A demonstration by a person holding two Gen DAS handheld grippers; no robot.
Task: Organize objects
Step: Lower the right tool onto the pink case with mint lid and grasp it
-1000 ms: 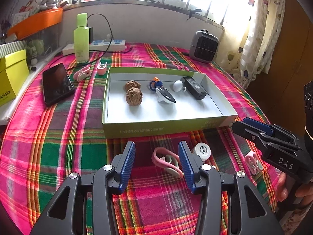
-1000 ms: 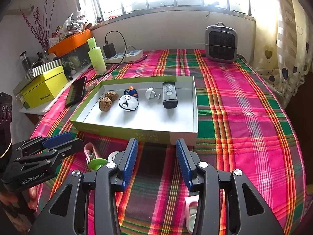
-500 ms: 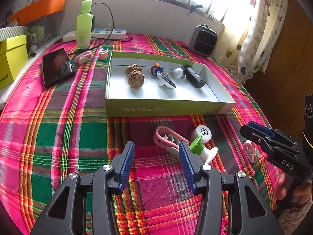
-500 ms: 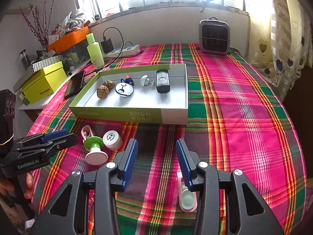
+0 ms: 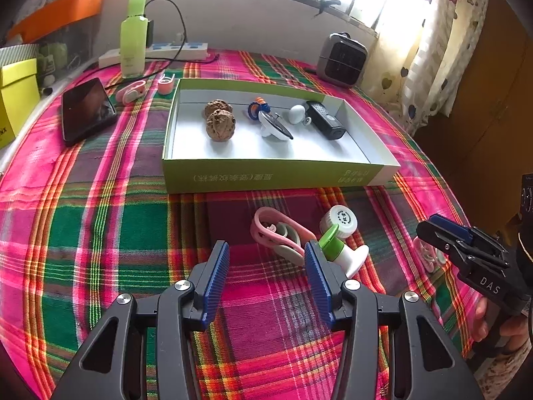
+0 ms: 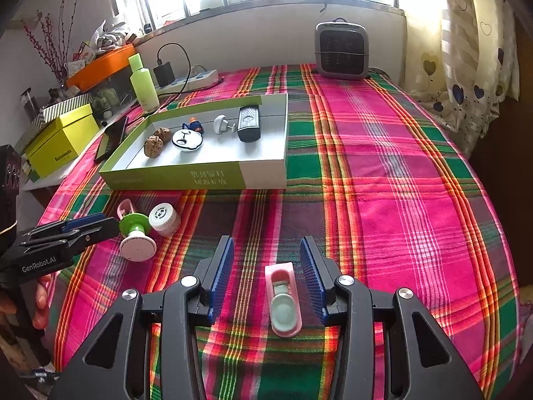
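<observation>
Right wrist view showed your right gripper (image 6: pixel 266 266) spread wide and holding nothing, with a small pink clip (image 6: pixel 283 300) lying on the plaid cloth (image 6: pixel 383 183) between its blue pads, nearer the right one and not touching either. I think the step in hand was picking up that clip, so you wanted to center it, lower until both pads sat beside its long sides, and squeeze gently, because it was flat and could slide or tip. Left wrist view showed your left gripper (image 5: pixel 266 266) also wide and empty, with a pink loop clip (image 5: pixel 278 236) just ahead of the pads and a green and white stamp toy (image 5: pixel 339 253) beside the right pad. A small white jar (image 5: pixel 339 221) lay just past that toy, so a careless sweep could have knocked both. The green box (image 6: pixel 263 175) sat ahead on the bench, well apart from both grippers, and it already held two walnuts (image 5: pixel 218 120), a white round gadget (image 5: pixel 274 126), a white knob (image 5: pixel 297 113) and a black remote (image 5: pixel 324 120). The front half of its floor looked bare, so there was room to drop things, but you needed to lift over its near wall. The right side of the bench had lots of open cloth, while the bench edge curved close on your right.
</observation>
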